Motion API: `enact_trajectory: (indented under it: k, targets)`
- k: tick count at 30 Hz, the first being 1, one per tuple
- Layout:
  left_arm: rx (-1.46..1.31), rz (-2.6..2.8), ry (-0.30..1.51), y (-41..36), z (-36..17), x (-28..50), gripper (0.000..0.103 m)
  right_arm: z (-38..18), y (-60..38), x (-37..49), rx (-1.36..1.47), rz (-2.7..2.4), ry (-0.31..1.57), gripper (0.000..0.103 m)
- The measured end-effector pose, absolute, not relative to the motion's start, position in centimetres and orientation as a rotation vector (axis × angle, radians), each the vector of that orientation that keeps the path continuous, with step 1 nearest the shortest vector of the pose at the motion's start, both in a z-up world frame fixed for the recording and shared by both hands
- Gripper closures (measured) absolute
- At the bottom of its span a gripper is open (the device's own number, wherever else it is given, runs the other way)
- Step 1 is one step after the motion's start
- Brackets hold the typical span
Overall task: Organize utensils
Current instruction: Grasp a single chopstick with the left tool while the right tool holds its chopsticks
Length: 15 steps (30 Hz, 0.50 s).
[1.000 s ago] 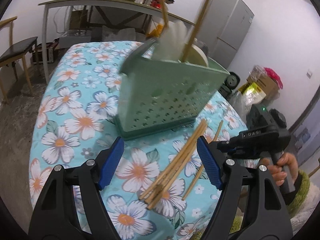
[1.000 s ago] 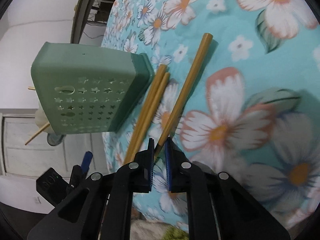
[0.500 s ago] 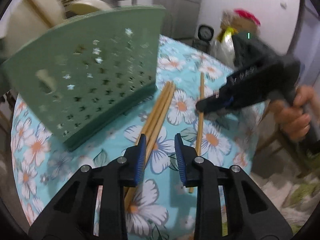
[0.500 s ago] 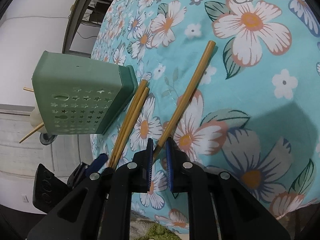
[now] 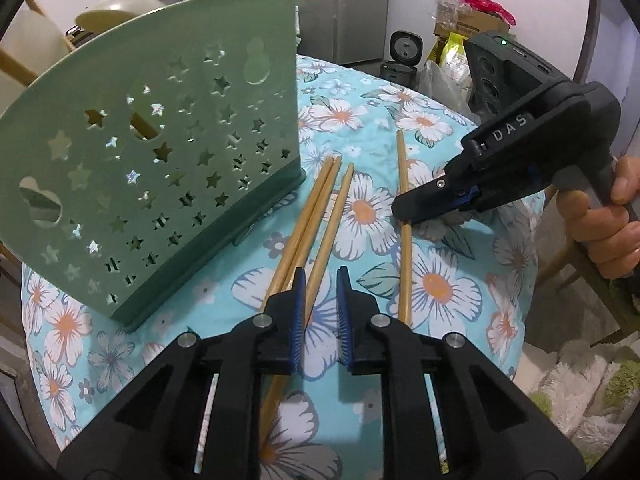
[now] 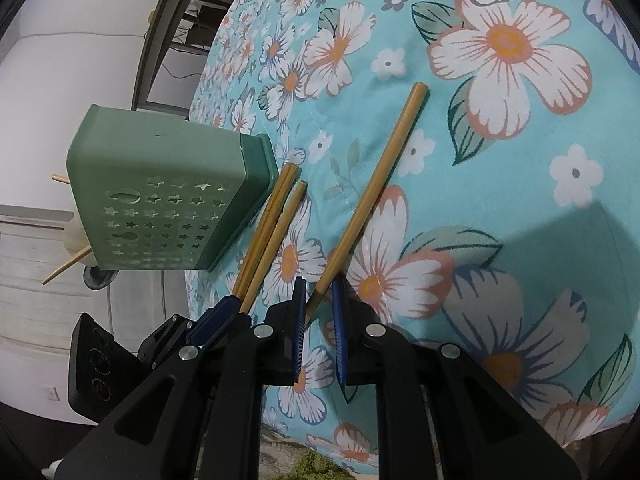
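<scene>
Only writing I can read is "DAS" in pale letters on the side of the right hand-held gripper (image 5: 402, 210), w/ a small green light lit on the unit mounted on top of it. Count on the bench (image 5: 360, 92), under its turquoise flower cloth: 4 loose bamboo chopsticks, i.e. a bunch of 3 (image 5: 320, 216) lying just beside the base of the green utensil holder (image 5: 160, 160), plus 1 single chopstick (image 6: 374, 196) lying apart to their right. 1 holder, punched w/ star cut-outs and a few larger rounded holes; at least 2 more sticks poke out of its top in the right wrist view. Left hand-held gripper (image 5: 322, 280): its jaws have just been closing, now nearly together around the near part of the bunch; one stick runs between the blue pads, can't tell if they press it yet. Right hand-held gripper is pinched tight on the near tip of the single chopstick, which rests on the cloth. A hand (image 5: 600, 228) holds its grip.
</scene>
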State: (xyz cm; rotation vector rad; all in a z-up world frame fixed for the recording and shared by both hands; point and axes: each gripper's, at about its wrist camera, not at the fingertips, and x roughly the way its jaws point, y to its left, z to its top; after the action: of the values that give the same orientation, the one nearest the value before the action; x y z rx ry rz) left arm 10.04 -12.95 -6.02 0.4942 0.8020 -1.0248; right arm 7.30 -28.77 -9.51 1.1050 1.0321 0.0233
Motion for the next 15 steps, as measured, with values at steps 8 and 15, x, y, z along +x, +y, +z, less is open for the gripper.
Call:
enact_trajectory:
  k: [8, 15]
  targets:
    - [0.421, -0.996, 0.88, -13.9, -7.3, 12.0, 0.089, -9.7, -29.0, 7.2, 1.11, 0.02, 1.003, 0.091]
    - [0.35, -0.959, 0.923, -13.5, -7.4, 11.9, 0.09, -8.7, -28.2, 8.0, 1.02, 0.012, 1.041, 0.09]
